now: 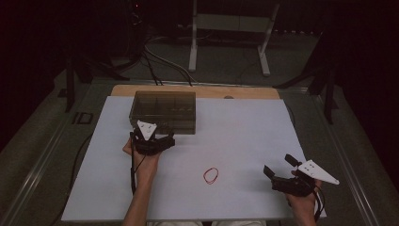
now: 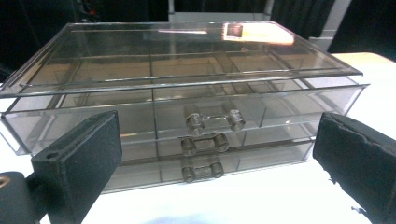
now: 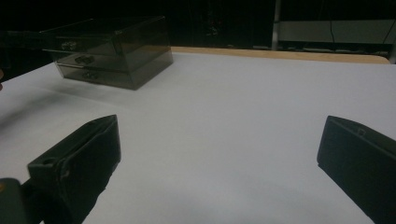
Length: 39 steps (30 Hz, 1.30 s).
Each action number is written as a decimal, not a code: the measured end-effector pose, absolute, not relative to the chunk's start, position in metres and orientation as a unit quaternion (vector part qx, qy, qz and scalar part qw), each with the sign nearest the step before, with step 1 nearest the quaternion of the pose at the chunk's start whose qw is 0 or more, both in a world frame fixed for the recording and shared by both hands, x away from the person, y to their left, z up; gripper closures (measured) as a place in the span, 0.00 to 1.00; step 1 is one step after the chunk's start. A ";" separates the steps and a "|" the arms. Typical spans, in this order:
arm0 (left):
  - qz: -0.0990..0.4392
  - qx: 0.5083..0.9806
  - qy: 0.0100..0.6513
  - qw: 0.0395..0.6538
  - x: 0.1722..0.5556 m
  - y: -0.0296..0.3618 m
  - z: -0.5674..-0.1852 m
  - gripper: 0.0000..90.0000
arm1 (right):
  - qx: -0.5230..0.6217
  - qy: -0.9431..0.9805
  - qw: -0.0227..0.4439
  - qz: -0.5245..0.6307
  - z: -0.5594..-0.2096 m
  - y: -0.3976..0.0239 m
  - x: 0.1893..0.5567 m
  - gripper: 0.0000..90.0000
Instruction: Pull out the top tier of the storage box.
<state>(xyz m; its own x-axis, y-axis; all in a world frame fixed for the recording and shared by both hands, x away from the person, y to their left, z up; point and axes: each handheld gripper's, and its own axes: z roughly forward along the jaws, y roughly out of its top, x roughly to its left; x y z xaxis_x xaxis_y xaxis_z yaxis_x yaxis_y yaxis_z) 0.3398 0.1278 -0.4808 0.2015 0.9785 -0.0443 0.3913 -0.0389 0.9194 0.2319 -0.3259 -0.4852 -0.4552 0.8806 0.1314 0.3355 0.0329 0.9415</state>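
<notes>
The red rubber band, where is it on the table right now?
In the high view the red rubber band lies flat on the white board, near its front edge, between the left gripper and the right gripper, touching neither.

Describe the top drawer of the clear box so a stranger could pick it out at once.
On the white table, find the clear plastic box near its far edge, just ahead of the left gripper, whose jaws stand open. Its front carries three drawers stacked one above another, each with a small clear handle. The top drawer sits directly under the lid and juts out farther than the two below.
</notes>
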 end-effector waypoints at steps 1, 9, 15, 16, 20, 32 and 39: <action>0.332 0.639 0.535 0.442 0.340 0.129 -0.480 0.03 | 0.454 0.670 0.258 0.527 -0.485 -0.326 0.232 0.00; 0.305 0.655 0.515 0.461 0.340 0.137 -0.472 0.03 | 0.453 0.671 0.259 0.527 -0.485 -0.326 0.232 0.00; 0.297 0.670 0.491 0.471 0.340 0.148 -0.467 0.03 | 0.453 0.671 0.259 0.526 -0.486 -0.326 0.232 0.00; 0.294 0.673 0.488 0.472 0.340 0.150 -0.466 0.03 | 0.453 0.671 0.259 0.526 -0.486 -0.326 0.232 0.00; 0.290 0.682 0.477 0.473 0.340 0.155 -0.462 0.04 | 0.453 0.672 0.259 0.526 -0.486 -0.325 0.232 0.00; 0.297 0.703 0.447 0.467 0.336 0.162 -0.451 0.03 | 0.454 0.672 0.258 0.525 -0.487 -0.325 0.233 0.00; 0.287 0.713 0.439 0.465 0.340 0.170 -0.447 0.03 | 0.454 0.673 0.258 0.523 -0.487 -0.325 0.233 0.00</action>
<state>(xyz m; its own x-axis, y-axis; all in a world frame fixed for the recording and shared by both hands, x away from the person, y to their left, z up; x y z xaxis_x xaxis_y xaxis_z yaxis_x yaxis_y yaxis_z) 0.3398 0.1698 -0.4470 0.4491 0.8935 0.0003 0.3588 -0.1807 0.9158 0.2330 -0.3246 -0.4870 -0.4547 0.8814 0.1284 0.3421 0.0397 0.9388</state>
